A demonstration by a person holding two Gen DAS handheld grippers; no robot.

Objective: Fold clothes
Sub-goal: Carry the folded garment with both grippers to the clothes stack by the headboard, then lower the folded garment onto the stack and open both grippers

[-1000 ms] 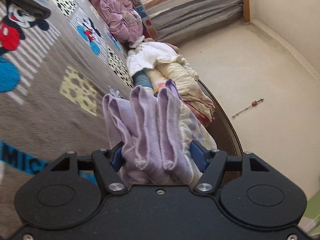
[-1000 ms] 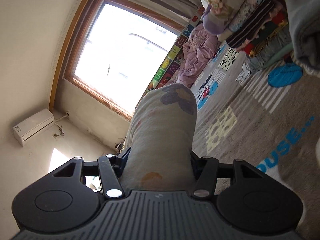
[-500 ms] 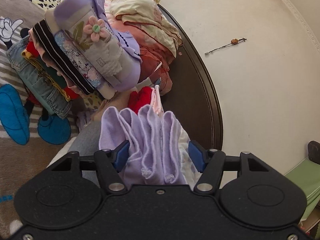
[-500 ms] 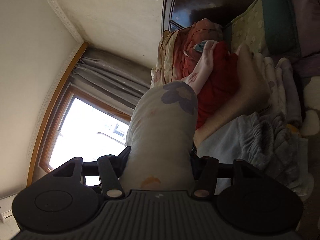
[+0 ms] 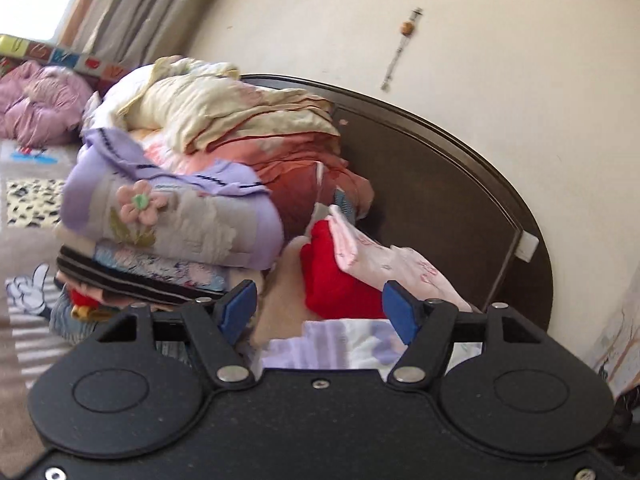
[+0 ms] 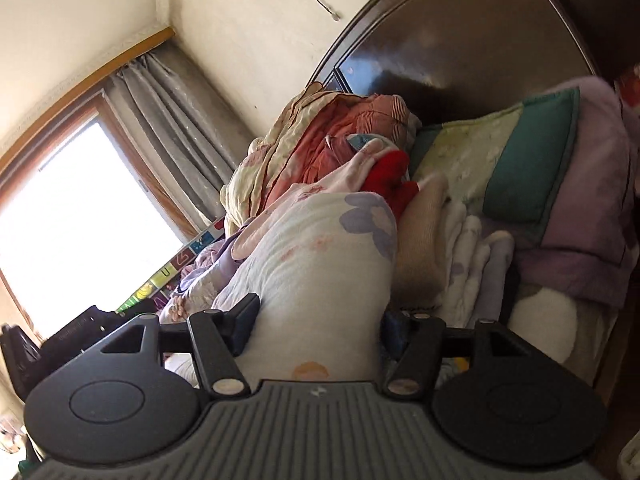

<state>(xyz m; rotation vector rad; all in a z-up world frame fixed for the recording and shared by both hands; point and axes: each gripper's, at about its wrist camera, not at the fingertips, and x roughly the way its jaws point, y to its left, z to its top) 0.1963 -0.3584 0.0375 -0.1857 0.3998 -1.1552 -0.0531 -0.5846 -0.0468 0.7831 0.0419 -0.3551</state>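
left tool (image 5: 319,307): now wide open, you've dropped the lavender bundle (image 5: 332,346) by the folded stack (image 5: 168,232)
right tool (image 6: 318,322): yep, clamped on floral garment (image 6: 320,276), release next I guess

We are holding our left gripper (image 5: 320,312) with its 2 blue pads (image 5: 239,309) spread apart and nothing between them. We are keeping our right gripper (image 6: 318,320) clamped, its 2 fingers (image 6: 244,322) pressing in on cloth.

Only a "U" reads on the alphabet-tile strip (image 6: 168,276).
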